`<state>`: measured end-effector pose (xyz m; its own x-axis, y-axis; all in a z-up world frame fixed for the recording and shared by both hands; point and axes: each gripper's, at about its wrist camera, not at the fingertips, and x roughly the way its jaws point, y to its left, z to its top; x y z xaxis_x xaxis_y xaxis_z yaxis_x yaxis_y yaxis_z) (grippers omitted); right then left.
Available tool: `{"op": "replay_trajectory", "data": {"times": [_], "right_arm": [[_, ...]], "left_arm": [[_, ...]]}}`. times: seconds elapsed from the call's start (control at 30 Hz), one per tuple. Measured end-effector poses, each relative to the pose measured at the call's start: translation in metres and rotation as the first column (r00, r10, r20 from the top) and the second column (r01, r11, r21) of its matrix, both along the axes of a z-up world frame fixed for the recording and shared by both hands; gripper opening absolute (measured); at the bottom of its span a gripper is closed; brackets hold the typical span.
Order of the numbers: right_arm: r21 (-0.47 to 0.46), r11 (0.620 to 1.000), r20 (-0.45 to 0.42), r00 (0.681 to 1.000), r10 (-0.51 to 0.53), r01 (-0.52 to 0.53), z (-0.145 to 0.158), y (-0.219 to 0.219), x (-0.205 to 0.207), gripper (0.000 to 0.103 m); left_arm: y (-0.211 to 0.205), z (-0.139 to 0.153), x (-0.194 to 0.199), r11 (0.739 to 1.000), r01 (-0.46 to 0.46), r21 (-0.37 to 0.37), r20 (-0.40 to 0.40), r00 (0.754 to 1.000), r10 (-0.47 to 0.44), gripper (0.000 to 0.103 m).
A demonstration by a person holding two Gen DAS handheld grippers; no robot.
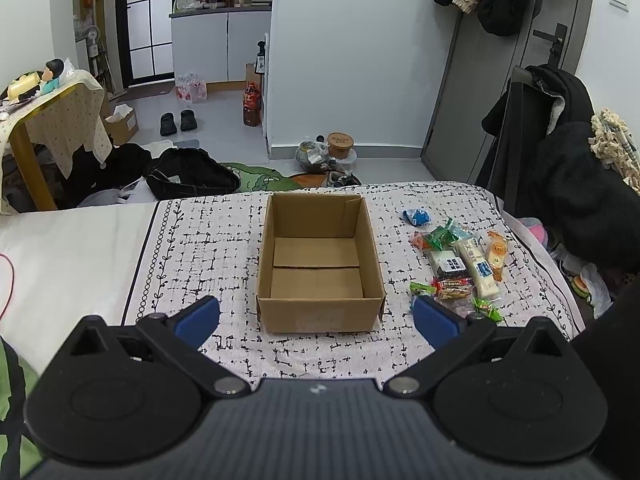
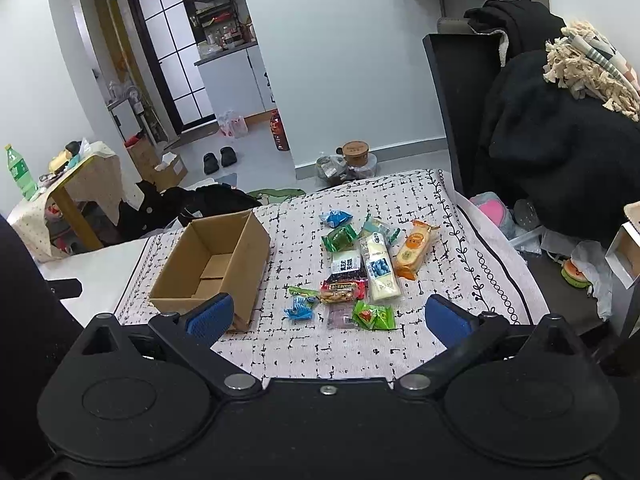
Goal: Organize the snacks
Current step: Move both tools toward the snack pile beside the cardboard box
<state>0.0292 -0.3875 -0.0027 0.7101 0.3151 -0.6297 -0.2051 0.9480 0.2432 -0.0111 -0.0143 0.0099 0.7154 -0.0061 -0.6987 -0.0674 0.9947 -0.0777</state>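
An open, empty cardboard box (image 1: pixel 318 264) sits on the patterned cloth; it also shows in the right wrist view (image 2: pixel 212 268). To its right lies a pile of wrapped snacks (image 1: pixel 460 264), also in the right wrist view (image 2: pixel 360 272): a blue packet (image 2: pixel 336 218), an orange packet (image 2: pixel 414 250), a long white packet (image 2: pixel 380 270), green packets (image 2: pixel 374 316). My left gripper (image 1: pixel 316 318) is open and empty, just in front of the box. My right gripper (image 2: pixel 330 318) is open and empty, in front of the snack pile.
The patterned cloth (image 1: pixel 200 232) covers a bed with a plain white sheet (image 1: pixel 60 248) at the left. A chair heaped with dark clothes (image 2: pixel 560 128) stands at the right. Bags and clothes lie on the floor (image 1: pixel 192 176) beyond the bed.
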Motion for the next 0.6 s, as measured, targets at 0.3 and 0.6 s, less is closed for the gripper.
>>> {"op": "replay_trajectory", "data": {"times": [0.3, 0.6], "right_arm": [[-0.004, 1.0, -0.004, 1.0, -0.002, 0.002, 0.0002, -0.0016, 0.0008, 0.103], [-0.009, 1.0, 0.005, 1.0, -0.009, 0.009, 0.0012, -0.0043, 0.0024, 0.103]], "left_arm": [[0.0003, -0.0019, -0.0007, 1.0, 0.0, -0.005, -0.003, 1.0, 0.0, 0.103], [-0.0018, -0.0023, 0.0036, 1.0, 0.004, -0.004, -0.005, 1.0, -0.004, 0.103]]}}
